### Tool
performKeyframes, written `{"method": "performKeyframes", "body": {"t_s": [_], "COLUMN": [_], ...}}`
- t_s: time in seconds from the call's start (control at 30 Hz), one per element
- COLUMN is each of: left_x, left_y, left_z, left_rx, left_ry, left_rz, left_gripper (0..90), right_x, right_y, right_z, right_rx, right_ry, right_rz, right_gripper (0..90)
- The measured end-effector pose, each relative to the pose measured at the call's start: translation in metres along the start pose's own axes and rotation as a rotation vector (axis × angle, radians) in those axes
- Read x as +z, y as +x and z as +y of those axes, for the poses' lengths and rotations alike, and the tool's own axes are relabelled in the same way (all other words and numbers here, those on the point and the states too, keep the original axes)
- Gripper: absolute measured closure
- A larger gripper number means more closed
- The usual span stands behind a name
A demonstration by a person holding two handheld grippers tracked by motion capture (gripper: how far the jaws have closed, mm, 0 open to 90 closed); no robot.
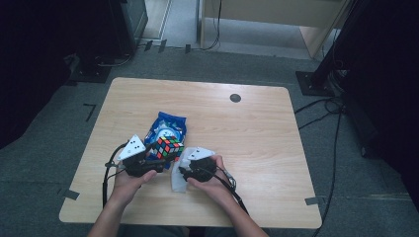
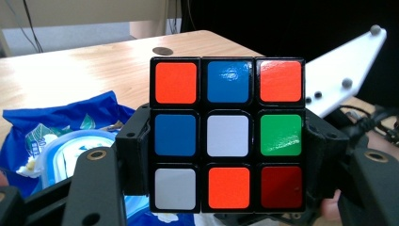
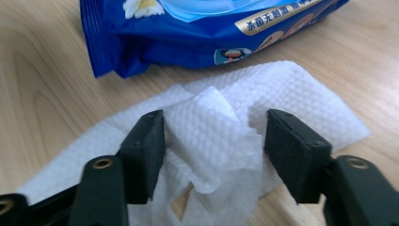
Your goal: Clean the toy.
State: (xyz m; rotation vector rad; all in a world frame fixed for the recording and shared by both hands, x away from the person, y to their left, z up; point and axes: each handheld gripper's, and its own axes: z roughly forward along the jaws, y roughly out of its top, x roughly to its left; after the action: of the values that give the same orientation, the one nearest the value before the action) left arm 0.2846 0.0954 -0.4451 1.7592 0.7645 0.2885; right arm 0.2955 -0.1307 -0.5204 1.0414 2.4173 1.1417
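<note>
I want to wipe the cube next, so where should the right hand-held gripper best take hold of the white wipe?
Probably at the raised, bunched fold in the middle of the wipe, coming from above with one jaw on each side. The rest lies flat on the table and gives no edge to pinch.

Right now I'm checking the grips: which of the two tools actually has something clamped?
The left tool: its pads press both sides of the Rubik's cube. The right tool only straddles the crumpled white wipe, with a gap showing at one pad.

1 puzzle cube, 1 white wipe, 1 blue wipe pack.
</note>
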Motion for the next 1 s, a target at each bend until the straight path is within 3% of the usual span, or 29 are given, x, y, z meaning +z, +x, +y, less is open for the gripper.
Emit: {"method": "performKeyframes", "body": {"t_s": [0.07,0.27,0.4,0.5,0.6,0.73,0.8,0.9,1.0], "left_x": [-0.001,-0.003,-0.002,-0.001,0.001,0.006,0.010,0.018,0.026], "left_y": [0.000,0.002,0.001,0.000,-0.002,-0.006,-0.011,-0.021,-0.029], "left_z": [0.001,0.001,0.001,-0.001,-0.004,-0.007,-0.008,-0.011,-0.015], "left_rx": [-0.007,-0.017,-0.013,-0.014,-0.011,-0.001,0.011,0.037,0.059], "left_ry": [-0.005,-0.011,-0.010,-0.006,-0.012,-0.012,-0.010,0.003,0.025], "left_rz": [-0.004,0.001,-0.001,-0.023,-0.030,-0.051,-0.068,-0.096,-0.113], "left_gripper": [33.8,33.8,33.8,33.8,33.8,33.8,33.8,33.8,33.8], "right_x": [0.000,-0.002,-0.005,-0.013,-0.032,-0.075,-0.093,-0.120,-0.133], "right_y": [0.001,-0.001,-0.004,-0.009,-0.017,-0.027,-0.030,-0.032,-0.028], "right_z": [-0.001,-0.002,-0.004,-0.007,-0.010,-0.010,-0.007,0.000,0.009], "right_rx": [-0.029,-0.040,-0.022,-0.008,0.018,0.049,0.036,0.066,0.067], "right_ry": [-0.005,-0.017,-0.018,-0.012,-0.057,-0.157,-0.199,-0.282,-0.329], "right_rz": [-0.001,0.009,0.012,-0.017,-0.022,-0.038,-0.034,-0.004,0.047], "right_gripper": [43.6,63.7,81.7,86.4,86.9,86.9,86.9,86.9,86.8]}}
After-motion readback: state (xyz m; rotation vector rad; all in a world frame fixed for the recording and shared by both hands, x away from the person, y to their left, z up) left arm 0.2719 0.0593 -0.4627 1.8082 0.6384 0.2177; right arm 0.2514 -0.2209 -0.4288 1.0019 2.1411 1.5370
